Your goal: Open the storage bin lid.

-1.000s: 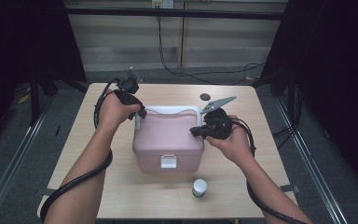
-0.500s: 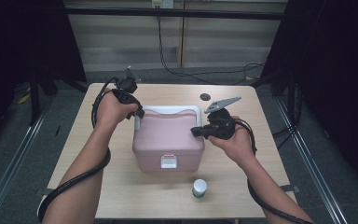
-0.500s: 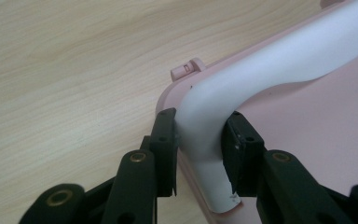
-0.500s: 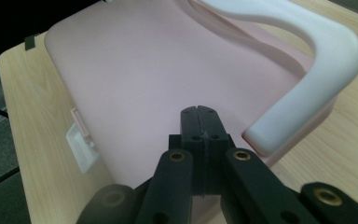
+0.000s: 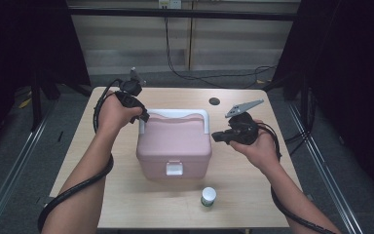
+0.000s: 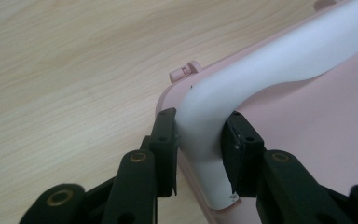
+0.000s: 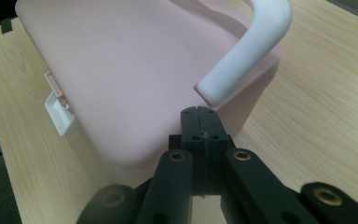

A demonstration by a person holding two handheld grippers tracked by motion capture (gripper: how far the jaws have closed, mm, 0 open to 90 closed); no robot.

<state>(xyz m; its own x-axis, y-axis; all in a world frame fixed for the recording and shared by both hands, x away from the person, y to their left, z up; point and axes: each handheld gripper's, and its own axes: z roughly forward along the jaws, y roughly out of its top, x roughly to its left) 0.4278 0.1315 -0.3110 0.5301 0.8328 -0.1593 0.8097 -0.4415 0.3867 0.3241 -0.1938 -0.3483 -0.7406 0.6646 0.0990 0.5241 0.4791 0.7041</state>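
Half done: left gripper (image 6: pixel 198 154) clamped on white handle (image 6: pixel 261 79) between jaws; right gripper (image 7: pixel 200 126) shut, empty, beside pink box (image 7: pixel 135 70), latch (image 5: pixel 174 168) untouched.

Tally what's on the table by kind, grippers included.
Pink box with white handle: 1
Small white jar with green band: 1
Hand-held grippers: 2, left gripper with jaws clamped on the handle, right gripper with jaws shut, holding nothing
Total: 4

Wooden table (image 5: pixel 117 204) on grey floor (image 5: pixel 14 165), dark curtains (image 5: pixel 350 73) alongside.
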